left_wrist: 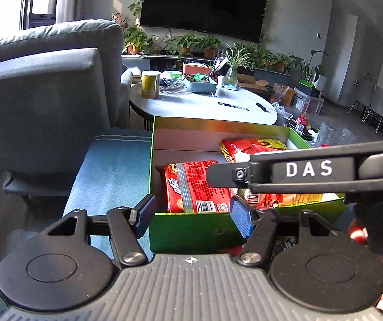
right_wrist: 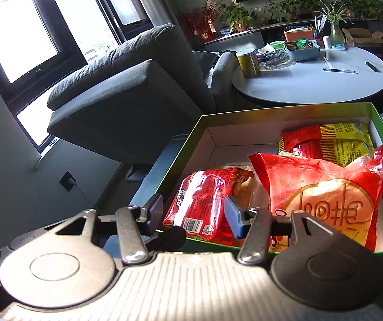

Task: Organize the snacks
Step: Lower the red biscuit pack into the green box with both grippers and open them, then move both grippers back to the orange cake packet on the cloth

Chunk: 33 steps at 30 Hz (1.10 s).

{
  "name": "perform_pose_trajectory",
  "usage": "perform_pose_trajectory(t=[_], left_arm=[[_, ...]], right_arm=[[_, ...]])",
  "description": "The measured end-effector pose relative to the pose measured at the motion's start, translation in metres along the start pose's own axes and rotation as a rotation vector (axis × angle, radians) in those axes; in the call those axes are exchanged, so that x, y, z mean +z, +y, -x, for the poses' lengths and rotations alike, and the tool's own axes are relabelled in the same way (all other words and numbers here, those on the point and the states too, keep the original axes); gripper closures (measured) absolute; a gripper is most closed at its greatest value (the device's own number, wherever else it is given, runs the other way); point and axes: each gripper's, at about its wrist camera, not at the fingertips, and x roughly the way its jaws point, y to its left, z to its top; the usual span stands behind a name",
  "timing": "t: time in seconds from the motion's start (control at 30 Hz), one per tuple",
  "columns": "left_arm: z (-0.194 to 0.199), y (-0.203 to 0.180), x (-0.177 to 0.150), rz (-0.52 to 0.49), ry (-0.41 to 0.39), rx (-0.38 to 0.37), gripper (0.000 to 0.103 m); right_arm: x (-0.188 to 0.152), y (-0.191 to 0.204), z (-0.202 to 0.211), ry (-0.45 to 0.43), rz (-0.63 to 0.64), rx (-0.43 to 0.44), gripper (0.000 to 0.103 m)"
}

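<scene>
A green box (left_wrist: 191,232) with a white inside rests on a blue cushion (left_wrist: 111,174). In it lie a red packet with a barcode (left_wrist: 191,187) (right_wrist: 199,206), a red and yellow packet (left_wrist: 255,144) (right_wrist: 333,139) at the far right, and a big red bag (right_wrist: 325,187) at the near right. My left gripper (left_wrist: 192,216) is open, its blue pads standing either side of the box's near wall without touching it. My right gripper (right_wrist: 194,215) hovers over the near edge with its jaws apart and nothing pressed between them; one of its fingers (left_wrist: 306,169) crosses above the packets.
A grey armchair (left_wrist: 44,93) stands to the left of the box. Behind the box is a white oval table (left_wrist: 204,104) with a yellow can (left_wrist: 150,84), a blue tray and pens. A person's fingers (left_wrist: 357,232) show at the right edge. Bags and boxes clutter the floor at the far right.
</scene>
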Motion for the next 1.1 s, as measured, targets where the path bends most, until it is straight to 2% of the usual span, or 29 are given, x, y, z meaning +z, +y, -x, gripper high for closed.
perform_pose_trajectory(t=[0.33,0.63,0.87,0.97,1.1], left_arm=[[0.039,-0.015,-0.013,-0.003,-0.019,-0.011,0.042],[0.063,-0.040,-0.038,-0.027,-0.011,-0.049,0.039],[0.063,-0.052,-0.063,-0.025,0.056,-0.073,0.038],[0.061,-0.056,-0.072,-0.015,0.089,-0.079,0.038],[0.061,-0.068,-0.078,-0.050,0.105,-0.093,0.038]], right_arm=[[-0.010,0.003,0.044,-0.059,-0.013,0.010,0.050],[-0.036,-0.009,0.087,-0.097,-0.030,-0.034,0.050],[-0.076,-0.025,0.110,-0.071,-0.051,-0.076,0.048],[-0.086,-0.030,0.116,-0.068,-0.063,-0.088,0.047],[-0.093,-0.035,0.119,-0.067,-0.081,-0.092,0.047]])
